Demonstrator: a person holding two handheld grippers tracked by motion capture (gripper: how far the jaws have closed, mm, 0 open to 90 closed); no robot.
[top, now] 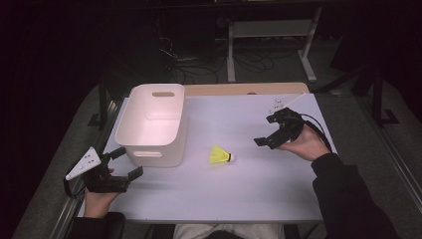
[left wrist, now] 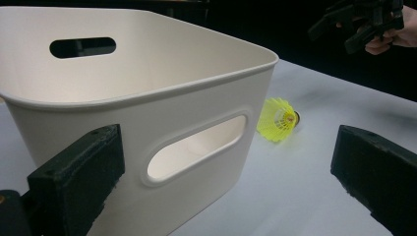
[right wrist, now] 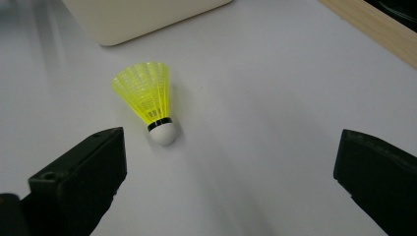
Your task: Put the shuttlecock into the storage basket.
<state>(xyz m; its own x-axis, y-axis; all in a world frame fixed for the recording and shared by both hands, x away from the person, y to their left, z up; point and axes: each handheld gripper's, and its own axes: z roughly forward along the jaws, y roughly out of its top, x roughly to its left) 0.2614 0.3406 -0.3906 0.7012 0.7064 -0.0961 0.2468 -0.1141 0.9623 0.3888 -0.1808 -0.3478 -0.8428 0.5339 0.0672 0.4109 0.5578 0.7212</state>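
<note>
A yellow shuttlecock [top: 220,155] with a white cork tip lies on its side on the white table [top: 224,189], just right of a white plastic bin [top: 152,124]. My right gripper [top: 268,130] hovers open to the shuttlecock's right, held by a hand, with nothing between its jaws. In the right gripper view the shuttlecock [right wrist: 147,101] lies ahead between the spread jaws, cork end nearer. My left gripper [top: 122,162] rests open at the table's front left, beside the bin's near wall. The left gripper view looks at the bin [left wrist: 147,98], the shuttlecock [left wrist: 278,119] and the other gripper [left wrist: 356,22].
The bin looks empty and has handle slots in its walls. A wooden strip [top: 244,88] runs along the table's far edge. Beyond it stand a metal frame [top: 271,40] and cables on a dark floor.
</note>
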